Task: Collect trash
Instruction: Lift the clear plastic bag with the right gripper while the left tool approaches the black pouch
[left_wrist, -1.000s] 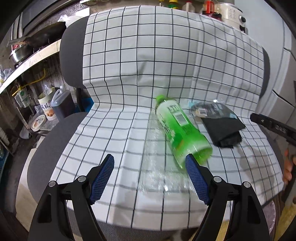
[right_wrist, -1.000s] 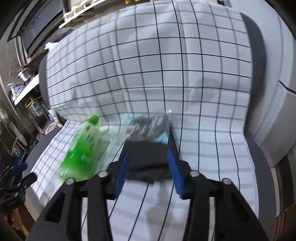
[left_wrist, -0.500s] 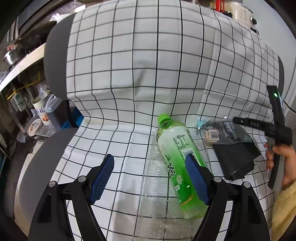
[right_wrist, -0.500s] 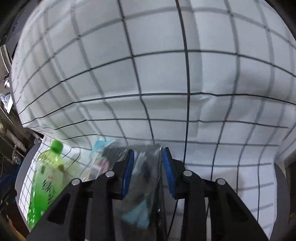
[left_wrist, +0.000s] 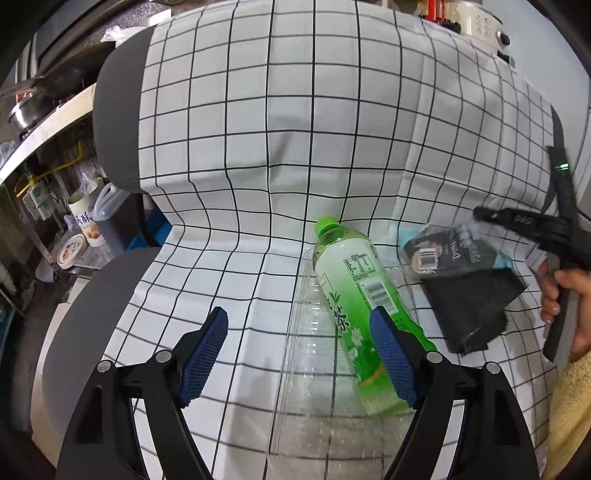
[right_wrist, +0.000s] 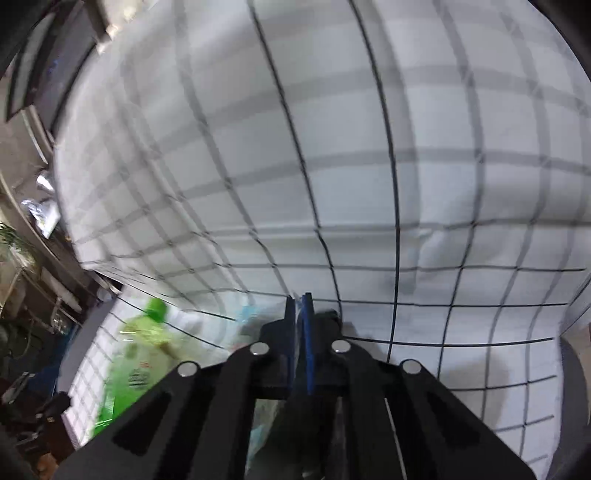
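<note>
A grey chair (left_wrist: 114, 110) draped in a white checked cloth (left_wrist: 277, 122) carries the trash; kitchen shelves sit behind to the left. On the seat, a green bottle (left_wrist: 354, 291) lies cap toward the backrest, its long axis running toward the open left hand-held gripper (left_wrist: 299, 358), a clear bottle (left_wrist: 314, 376) beside it. The right hand-held gripper (right_wrist: 299, 325) has just been closing and now appears to pinch the dark plastic wrapper (left_wrist: 458, 258).

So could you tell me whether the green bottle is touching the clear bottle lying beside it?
Touching. The left wrist view shows the green bottle lying against the clear bottle, overlapping its side with no cloth showing between them.
</note>
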